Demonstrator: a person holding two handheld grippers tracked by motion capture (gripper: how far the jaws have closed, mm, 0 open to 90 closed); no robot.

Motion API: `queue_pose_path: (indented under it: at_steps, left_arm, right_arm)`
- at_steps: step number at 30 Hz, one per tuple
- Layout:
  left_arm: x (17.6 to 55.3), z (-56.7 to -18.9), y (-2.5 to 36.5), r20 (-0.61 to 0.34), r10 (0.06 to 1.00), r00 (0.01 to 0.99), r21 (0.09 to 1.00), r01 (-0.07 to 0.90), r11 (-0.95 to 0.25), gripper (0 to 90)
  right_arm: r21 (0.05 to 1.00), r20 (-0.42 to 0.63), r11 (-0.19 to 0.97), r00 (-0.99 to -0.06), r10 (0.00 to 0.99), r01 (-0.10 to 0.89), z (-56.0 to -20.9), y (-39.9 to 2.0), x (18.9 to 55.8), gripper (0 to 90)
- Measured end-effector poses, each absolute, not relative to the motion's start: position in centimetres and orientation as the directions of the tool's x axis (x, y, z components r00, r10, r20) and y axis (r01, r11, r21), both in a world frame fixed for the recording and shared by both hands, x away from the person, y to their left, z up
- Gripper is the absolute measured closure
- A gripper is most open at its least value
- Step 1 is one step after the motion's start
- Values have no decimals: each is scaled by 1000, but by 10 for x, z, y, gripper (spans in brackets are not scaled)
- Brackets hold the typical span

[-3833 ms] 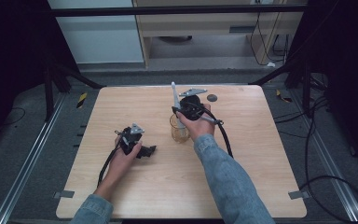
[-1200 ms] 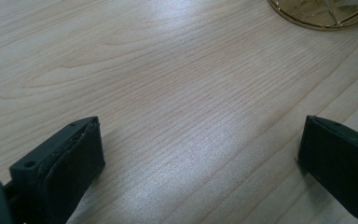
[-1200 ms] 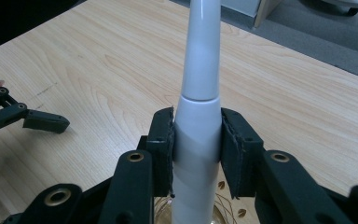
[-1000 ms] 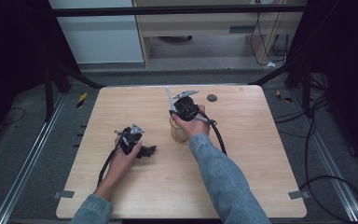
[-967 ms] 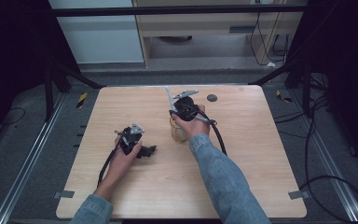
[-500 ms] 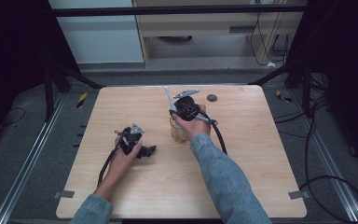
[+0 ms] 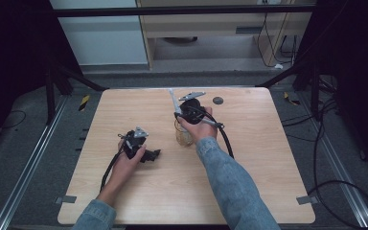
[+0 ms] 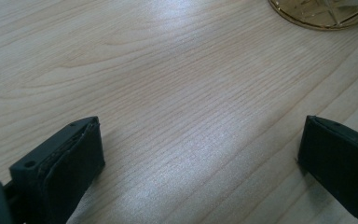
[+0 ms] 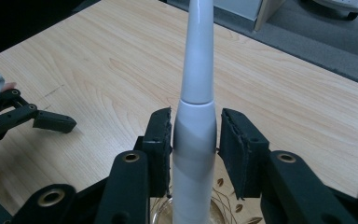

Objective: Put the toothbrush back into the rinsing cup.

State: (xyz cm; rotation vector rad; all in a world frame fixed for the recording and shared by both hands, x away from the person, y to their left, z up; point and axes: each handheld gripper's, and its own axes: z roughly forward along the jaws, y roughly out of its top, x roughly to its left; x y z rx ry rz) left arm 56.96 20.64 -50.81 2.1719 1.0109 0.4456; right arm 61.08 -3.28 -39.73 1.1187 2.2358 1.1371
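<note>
1. We see the white electric toothbrush [image 9: 193, 140] standing upright in the amber glass cup [image 7: 183, 135], its lower end inside the cup.
2. Our right gripper [image 9: 195, 140] sits above the cup; its jaws have just been opening, the left pad touching the handle, the right one slightly apart.
3. Our left gripper [image 8: 200, 158] rests on the table [image 7: 268, 158] left of the cup, jaws wide and empty.

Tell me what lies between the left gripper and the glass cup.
Nothing: bare wood of the table runs from the left gripper and its open jaws to the glass cup in the left gripper view; the high view agrees.
</note>
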Motion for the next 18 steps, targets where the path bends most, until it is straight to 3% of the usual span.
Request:
queue_pose_path:
  at_steps: [18]
  left_arm:
    - [570, -508, 207, 20, 769, 639, 711, 531, -460, 0]
  right_arm:
    - [817, -2, 347, -599, 801, 461, -387, -35, 602, 461]
